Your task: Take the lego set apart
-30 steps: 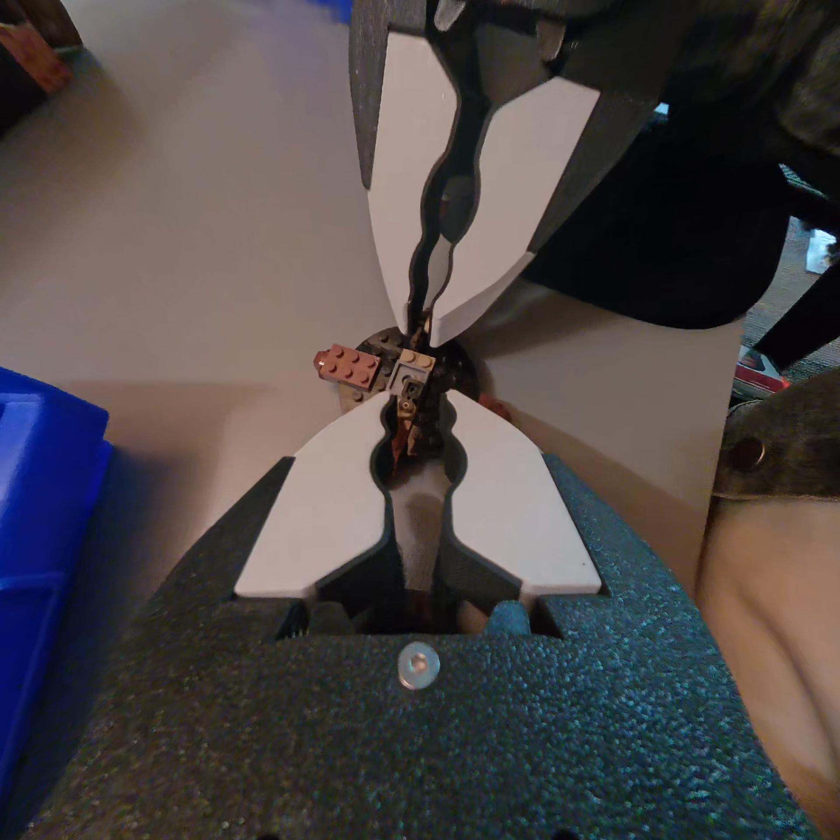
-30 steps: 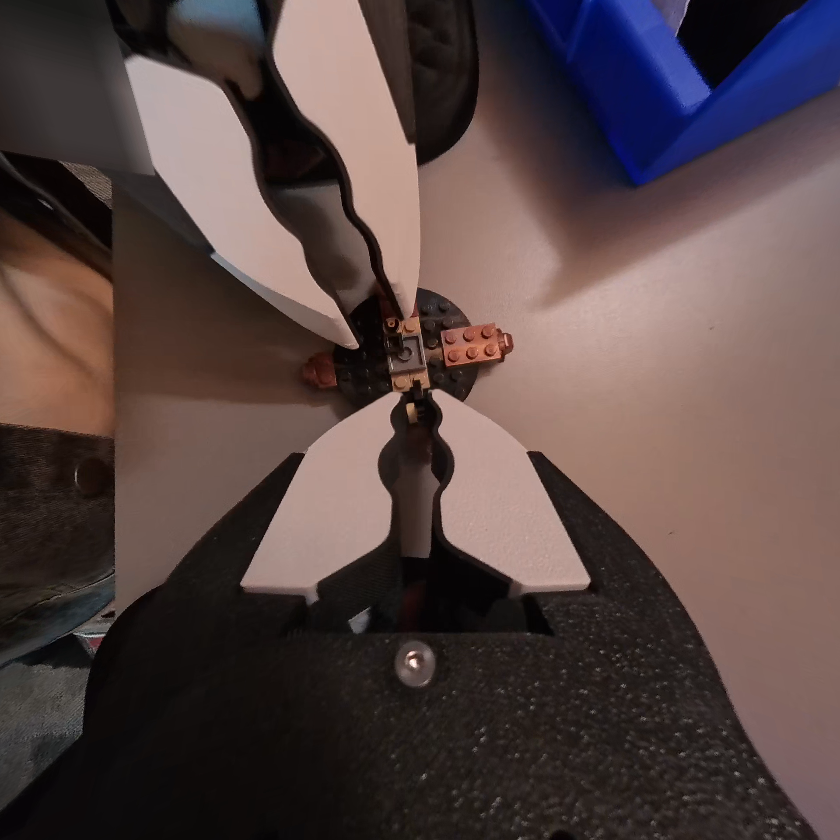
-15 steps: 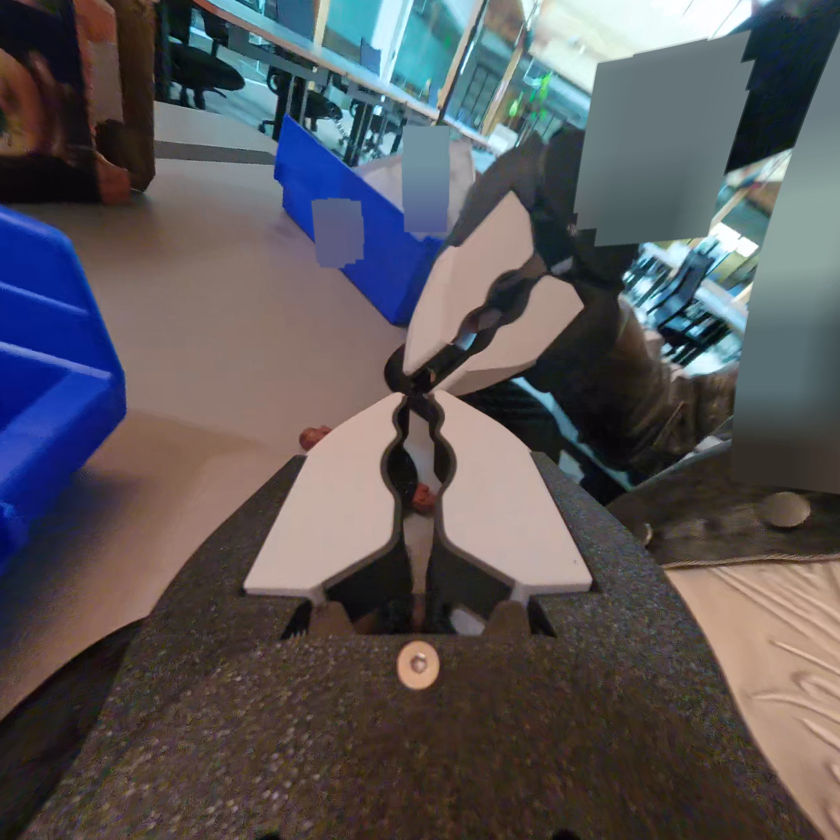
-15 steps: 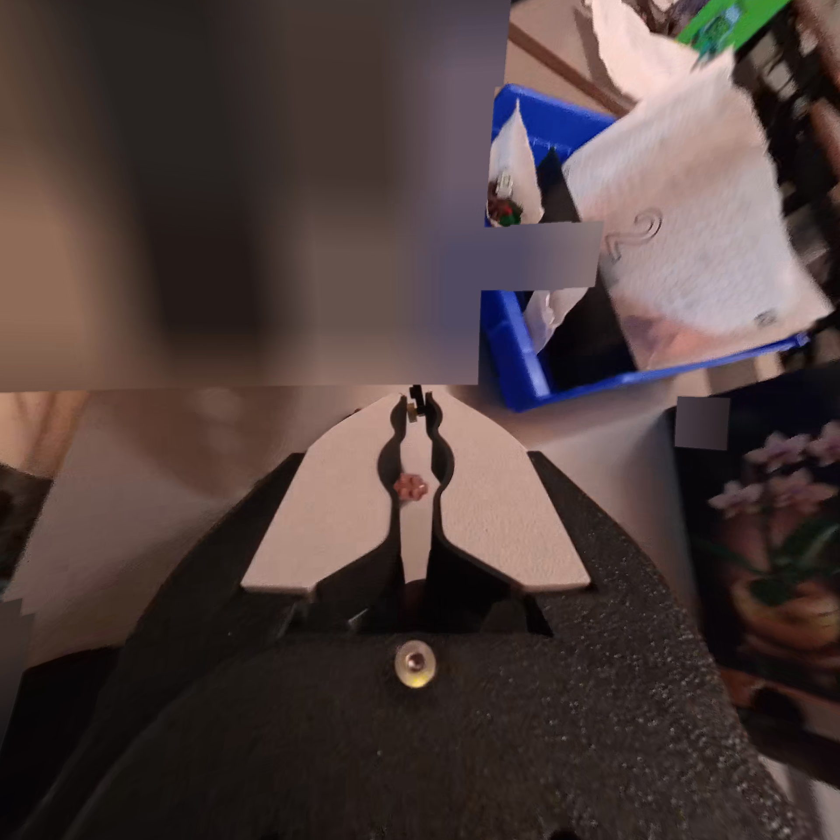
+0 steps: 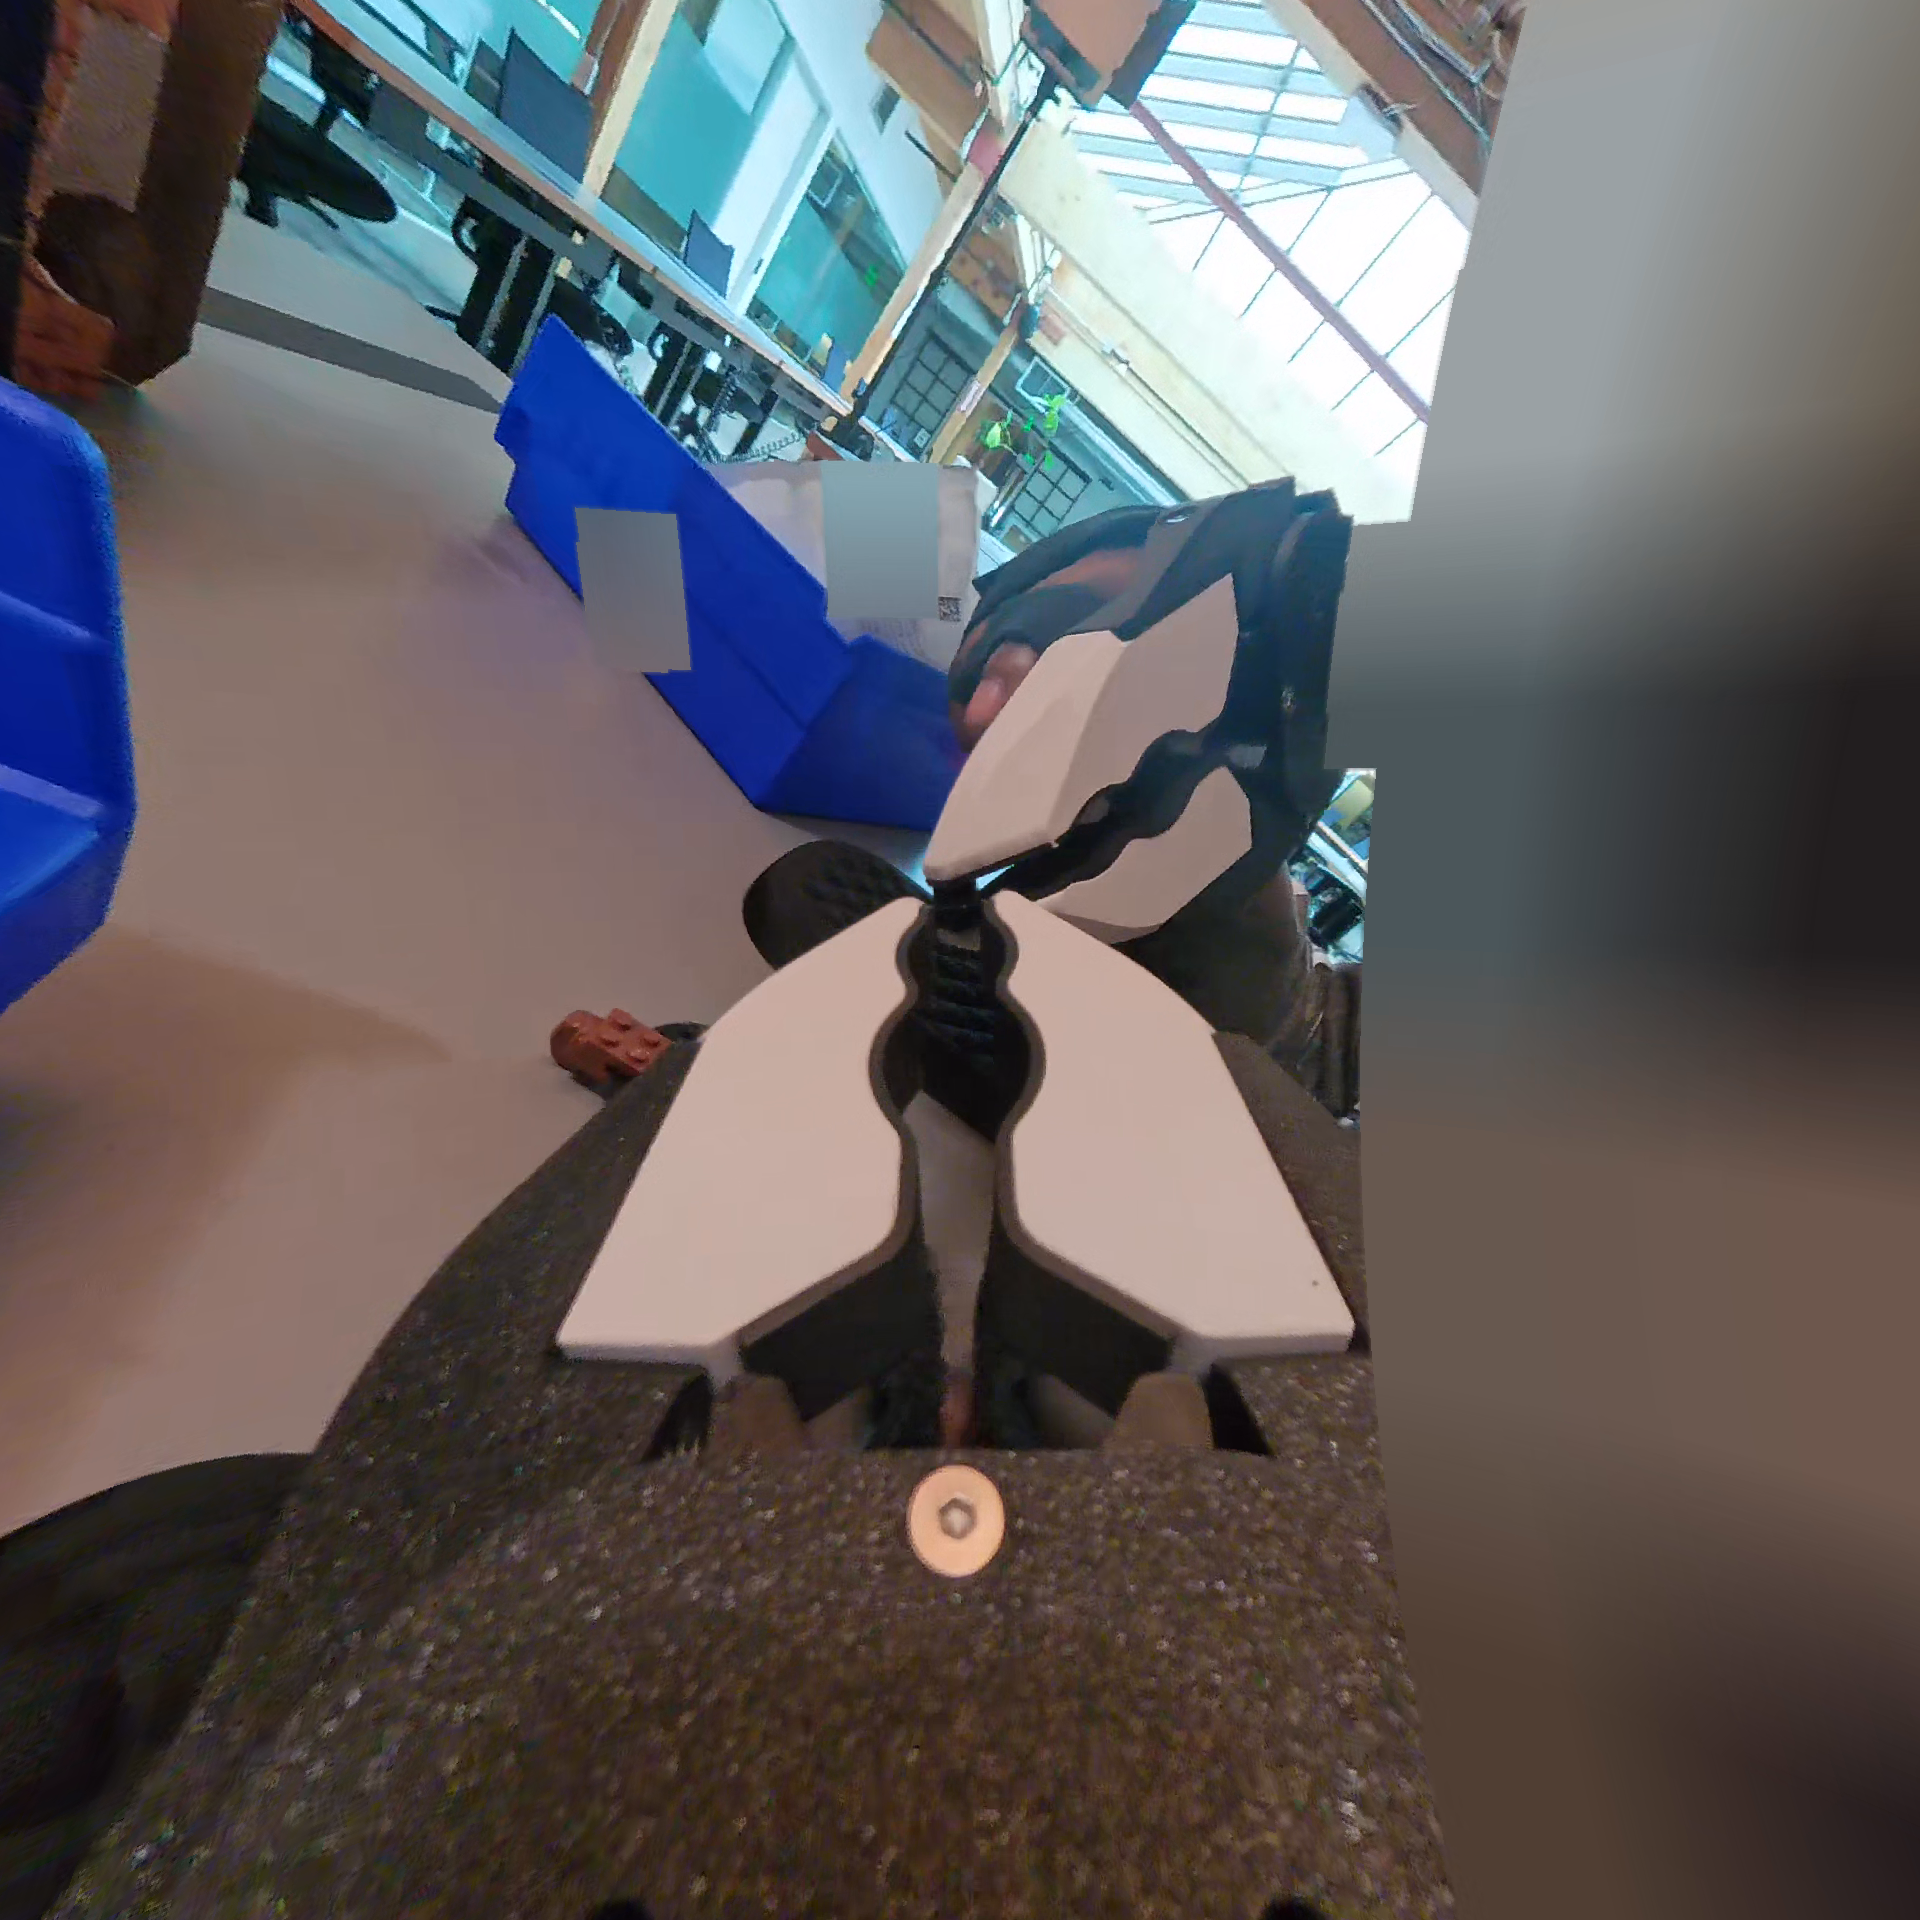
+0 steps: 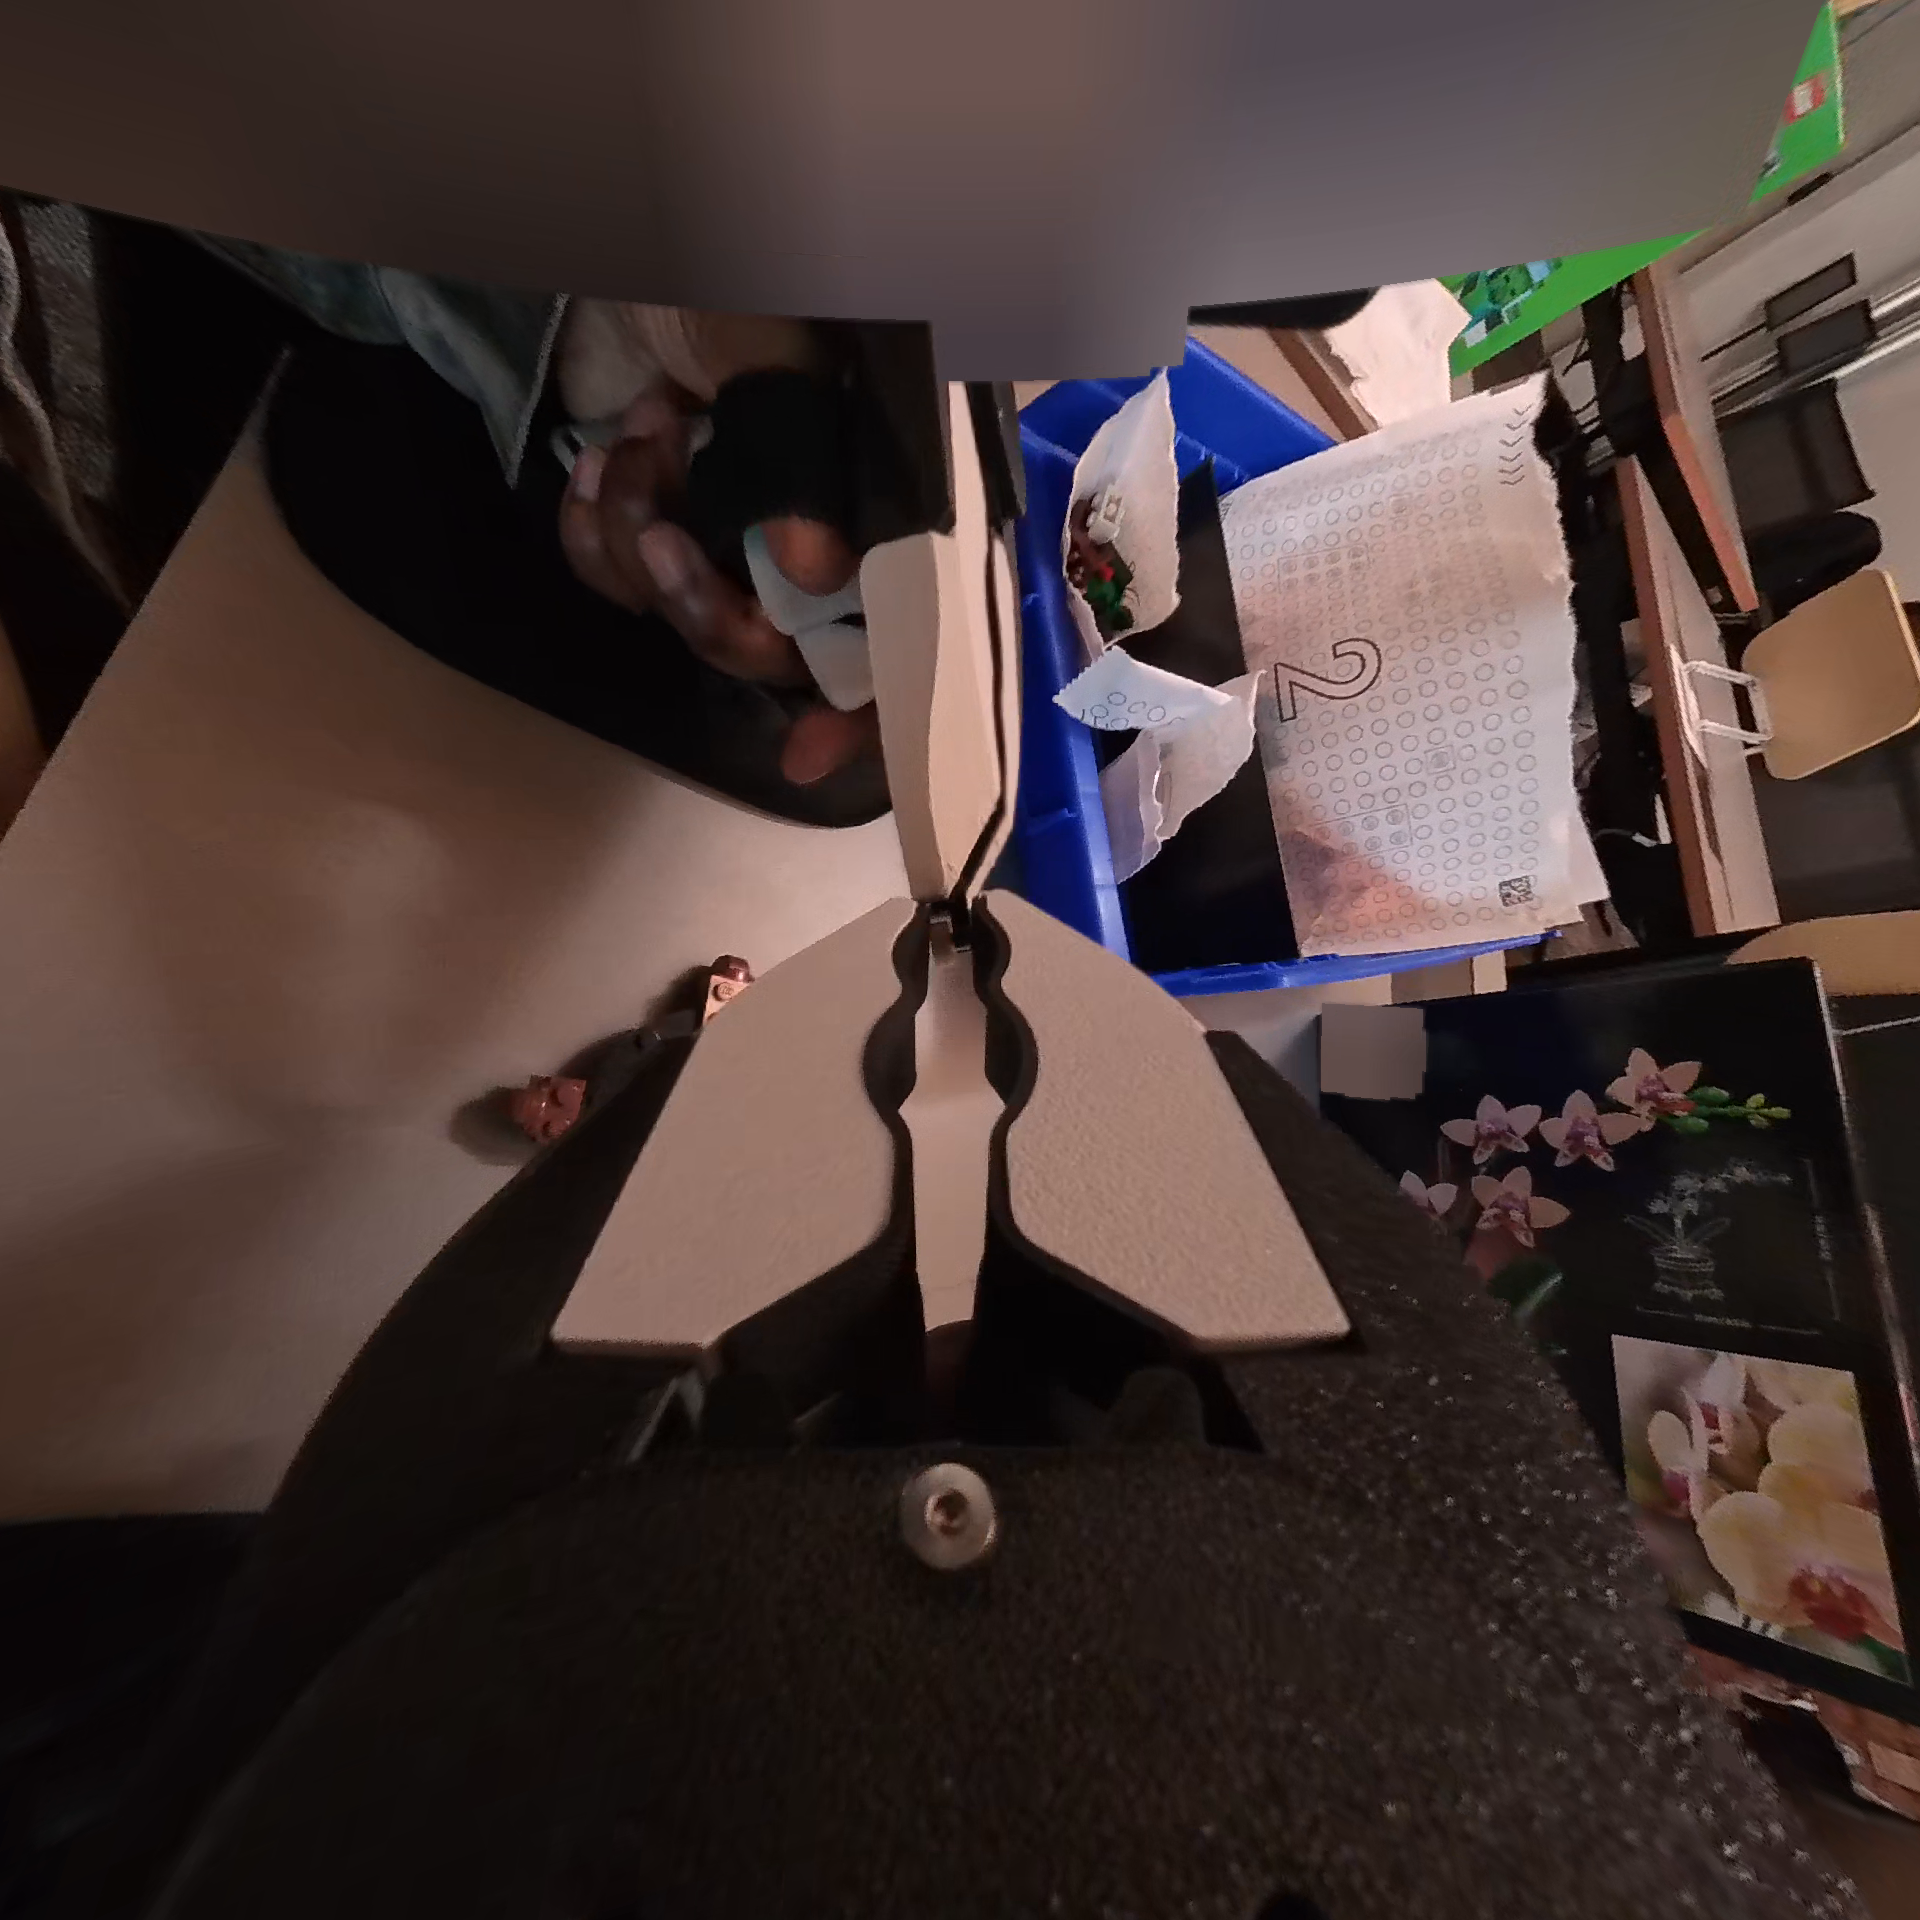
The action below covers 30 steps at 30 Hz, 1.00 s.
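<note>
While gripped from two sides above the tabletop, shown as a small black piece, apparently lifted off the lego set.

Left tool: almost fully closed, with only a narrow slit between the fingers and the tips pinched on the black piece.

Right tool: likewise almost fully closed, clamped on the same piece from the opposite side, tip to tip with the left tool. Too small to tell whether this is one part or two joined ones.

Progress, judged from the layout: partly done. One small piece off the model and in the air, not yet put down or sorted. Left to do, most likely: parting whatever the two tools share, then stripping the remainder on the tabletop.

Remainder of the lego set: flat on the tabletop, below and to the left of both tools, well apart from the tips. Visible parts are a brown brick at one edge, a second brown bit with a tan part beside it, and a dark base between them. Largely hidden behind the bodies of the tools, so cannot be told how many parts are joined there.

Surroundings: blue bin farther back on the tabletop, holding torn paper bags; dark box with flower pictures to the right.
</note>
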Each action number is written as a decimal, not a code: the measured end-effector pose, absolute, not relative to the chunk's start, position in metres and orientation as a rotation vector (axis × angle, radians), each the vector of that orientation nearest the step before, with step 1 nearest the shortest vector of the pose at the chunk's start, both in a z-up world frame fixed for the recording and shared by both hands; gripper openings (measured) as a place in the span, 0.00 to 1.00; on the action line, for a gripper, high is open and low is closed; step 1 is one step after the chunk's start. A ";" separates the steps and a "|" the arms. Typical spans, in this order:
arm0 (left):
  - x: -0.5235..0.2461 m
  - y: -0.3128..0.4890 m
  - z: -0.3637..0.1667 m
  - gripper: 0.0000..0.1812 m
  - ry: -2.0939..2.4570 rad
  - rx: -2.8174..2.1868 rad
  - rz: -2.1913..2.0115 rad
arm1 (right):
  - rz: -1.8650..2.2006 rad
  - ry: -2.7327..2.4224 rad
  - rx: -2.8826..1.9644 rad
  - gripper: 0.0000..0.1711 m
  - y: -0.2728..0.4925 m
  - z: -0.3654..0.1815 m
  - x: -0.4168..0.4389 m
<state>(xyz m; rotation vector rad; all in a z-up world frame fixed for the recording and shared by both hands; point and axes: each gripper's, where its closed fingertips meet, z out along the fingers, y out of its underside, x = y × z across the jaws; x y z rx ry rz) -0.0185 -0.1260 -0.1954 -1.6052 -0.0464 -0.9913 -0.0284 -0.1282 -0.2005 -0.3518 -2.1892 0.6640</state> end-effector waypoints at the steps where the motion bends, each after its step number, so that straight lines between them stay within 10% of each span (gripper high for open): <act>1: -0.019 -0.126 -0.194 0.04 -0.048 -1.591 -0.994 | 0.672 -2.179 -0.347 0.04 -0.129 -0.199 -0.029; 21: -0.037 -0.145 -0.144 0.04 -0.035 -1.219 -0.943 | 2.339 -1.280 -1.199 0.08 -0.142 -0.145 -0.041; 30: -0.036 -0.142 -0.147 0.04 -0.022 -1.249 -0.882 | 2.308 -1.310 -1.184 0.04 -0.146 -0.147 -0.042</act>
